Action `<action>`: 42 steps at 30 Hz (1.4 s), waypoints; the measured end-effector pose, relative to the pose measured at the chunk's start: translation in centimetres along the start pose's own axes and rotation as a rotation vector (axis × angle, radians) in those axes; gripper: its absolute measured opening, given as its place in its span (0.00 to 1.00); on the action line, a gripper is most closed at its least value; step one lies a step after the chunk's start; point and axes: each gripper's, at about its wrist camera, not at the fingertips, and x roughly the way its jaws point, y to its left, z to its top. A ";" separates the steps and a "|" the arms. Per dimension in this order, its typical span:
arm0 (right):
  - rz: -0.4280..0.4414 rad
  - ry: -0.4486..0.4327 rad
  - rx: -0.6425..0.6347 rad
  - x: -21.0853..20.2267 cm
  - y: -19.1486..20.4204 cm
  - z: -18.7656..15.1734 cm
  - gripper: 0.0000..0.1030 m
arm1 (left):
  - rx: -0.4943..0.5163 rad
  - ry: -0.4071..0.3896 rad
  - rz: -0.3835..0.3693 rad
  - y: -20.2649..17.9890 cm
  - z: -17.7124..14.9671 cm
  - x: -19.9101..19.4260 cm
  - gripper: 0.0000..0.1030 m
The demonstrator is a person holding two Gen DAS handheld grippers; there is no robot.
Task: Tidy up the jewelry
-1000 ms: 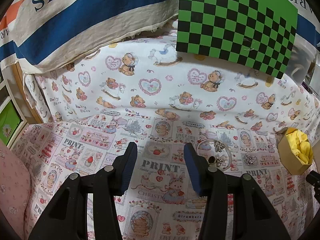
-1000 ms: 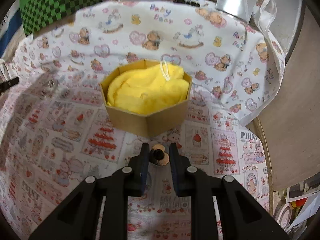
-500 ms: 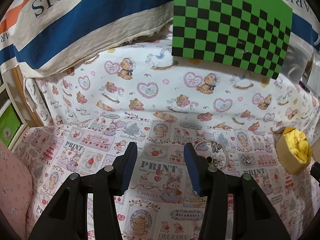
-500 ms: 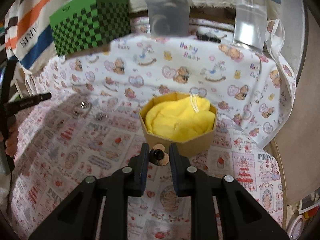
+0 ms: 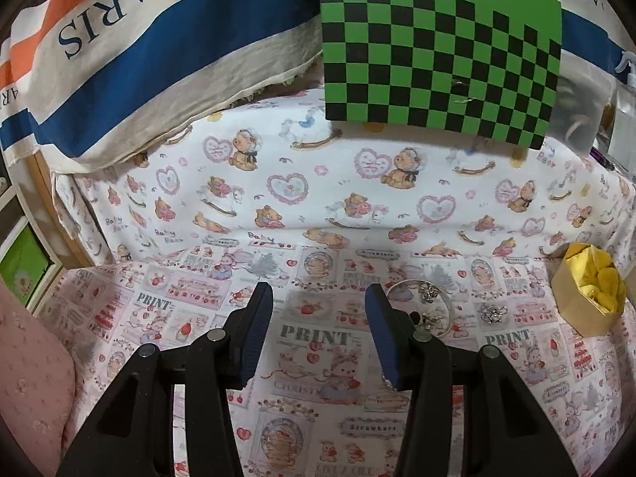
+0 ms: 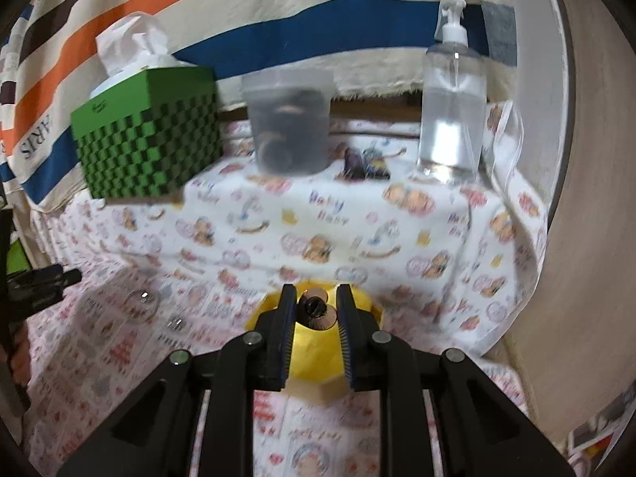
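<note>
My right gripper [image 6: 316, 298] is shut on a small round copper-coloured jewelry piece [image 6: 318, 318] with a dark centre, held above the cardboard box [image 6: 330, 391] lined with yellow cloth [image 6: 310, 353]; the fingers hide most of the box. In the left wrist view the same box [image 5: 572, 310] stands at the far right. My left gripper [image 5: 318, 298] hovers open over the printed cloth with nothing between its blue pads. Just right of it lie a thin bangle [image 5: 421, 306] with sparkly pieces inside and a separate sparkly piece [image 5: 492, 312]. The bangle [image 6: 141, 306] also shows blurred in the right wrist view.
On the raised ledge at the back stand a green checkered tissue box [image 6: 147, 135], a cloudy plastic container [image 6: 290, 119] and a clear spray bottle [image 6: 453, 99]. A striped PARIS cloth [image 5: 159, 39] hangs behind. A pink cushion [image 5: 31, 377] lies at the left.
My right gripper has risen and tipped upward with the piece still in it, so the box slid down under the fingers and the back ledge came into view. The left gripper has hardly moved.
</note>
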 end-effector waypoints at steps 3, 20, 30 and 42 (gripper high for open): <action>0.000 0.004 0.051 1.0 -0.9 1.0 0.18 | -0.011 -0.005 0.000 0.4 0.1 -0.1 0.46; 0.133 0.076 0.179 5.5 -1.9 -1.4 0.47 | -0.176 0.110 -0.142 3.4 -0.2 2.0 0.57; 0.057 -0.041 0.134 3.2 -1.3 -2.4 0.78 | 0.056 0.263 -0.291 -1.1 -2.7 3.9 0.61; 0.019 -0.029 0.113 3.7 -1.1 -2.6 0.80 | 0.179 0.330 -0.179 -4.5 -4.2 4.6 0.44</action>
